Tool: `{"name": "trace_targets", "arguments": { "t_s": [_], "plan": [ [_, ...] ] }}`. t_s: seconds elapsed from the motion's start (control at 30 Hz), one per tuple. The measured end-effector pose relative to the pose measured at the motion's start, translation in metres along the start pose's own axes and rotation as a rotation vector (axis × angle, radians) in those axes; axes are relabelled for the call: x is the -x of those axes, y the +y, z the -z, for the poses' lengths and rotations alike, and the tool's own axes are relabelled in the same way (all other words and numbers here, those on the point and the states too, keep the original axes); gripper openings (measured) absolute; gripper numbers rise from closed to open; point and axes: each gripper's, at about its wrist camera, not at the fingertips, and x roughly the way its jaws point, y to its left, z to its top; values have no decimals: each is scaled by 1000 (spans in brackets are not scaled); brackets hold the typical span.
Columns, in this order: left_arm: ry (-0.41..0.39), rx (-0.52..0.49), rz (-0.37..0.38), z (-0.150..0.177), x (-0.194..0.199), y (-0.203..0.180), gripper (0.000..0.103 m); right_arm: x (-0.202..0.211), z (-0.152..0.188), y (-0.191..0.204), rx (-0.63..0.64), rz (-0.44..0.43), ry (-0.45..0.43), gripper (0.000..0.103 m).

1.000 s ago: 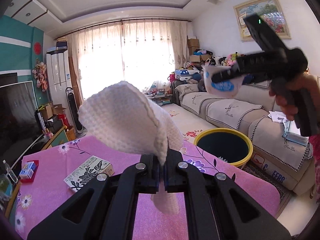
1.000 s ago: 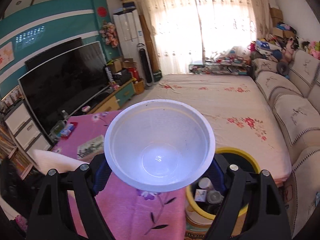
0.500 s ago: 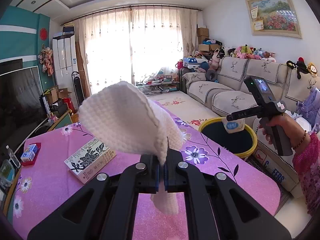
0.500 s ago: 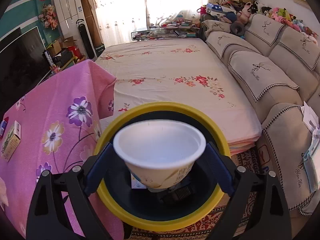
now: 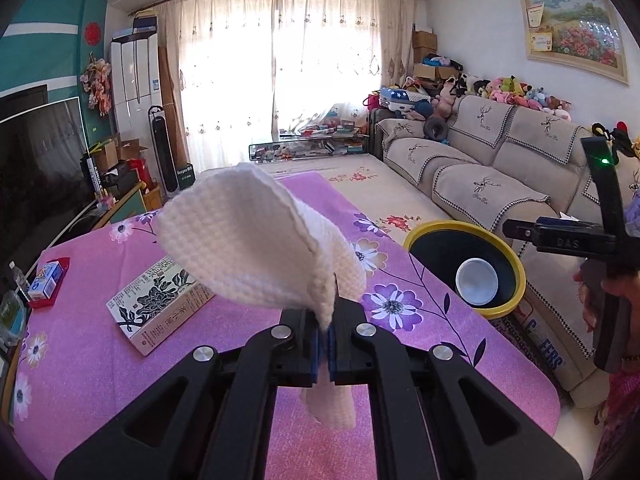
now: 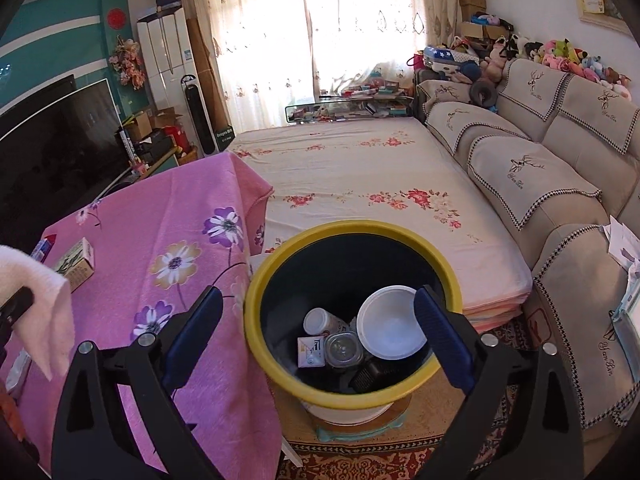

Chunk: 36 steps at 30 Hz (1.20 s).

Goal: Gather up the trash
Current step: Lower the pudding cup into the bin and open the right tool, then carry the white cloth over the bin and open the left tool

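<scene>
Bowl binned, tissue waiting.
Right tongs gaped empty above the bin; left tongs clenched the tissue, next for disposal.

My left claw hides the cloth's pinched middle; the bin's base sits behind my right claw; its carton's print is illegible.

White textured wipe, crumpled, pinched in the left gripper w/ a tail hanging below, held above the pink floral tablecloth. White plastic bowl sits inside the yellow-rimmed bin, tilted against the wall, mouth up. Beside it: white-capped bottle, small carton, clear lidded container.
</scene>
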Motion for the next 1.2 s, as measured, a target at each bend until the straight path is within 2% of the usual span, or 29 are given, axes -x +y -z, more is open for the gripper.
{"name": "trace_targets", "arguments": {
  "t_s": [0.2, 0.5, 0.8, 1.13, 1.17, 1.2],
  "plan": [
    [3, -45, 20, -17, -16, -22, 4, 41, 27, -5, 38, -11, -31, 92],
    [27, -98, 117, -60, -64, -81, 4, 83, 54, -36, -11, 22, -81, 92],
    [119, -142, 203, -97, -146, -153, 4, 94, 62, -80, -115, 76, -106, 92],
    [202, -181, 238, -111, -223, -216, 6, 84, 69, -103, -159, 98, -78, 92],
    [205, -182, 237, -110, -226, -219, 10, 83, 69, -104, -161, 97, -76, 92],
    [210, -180, 236, -111, -230, -222, 27, 82, 70, -104, -162, 98, -73, 92]
  ]
}}
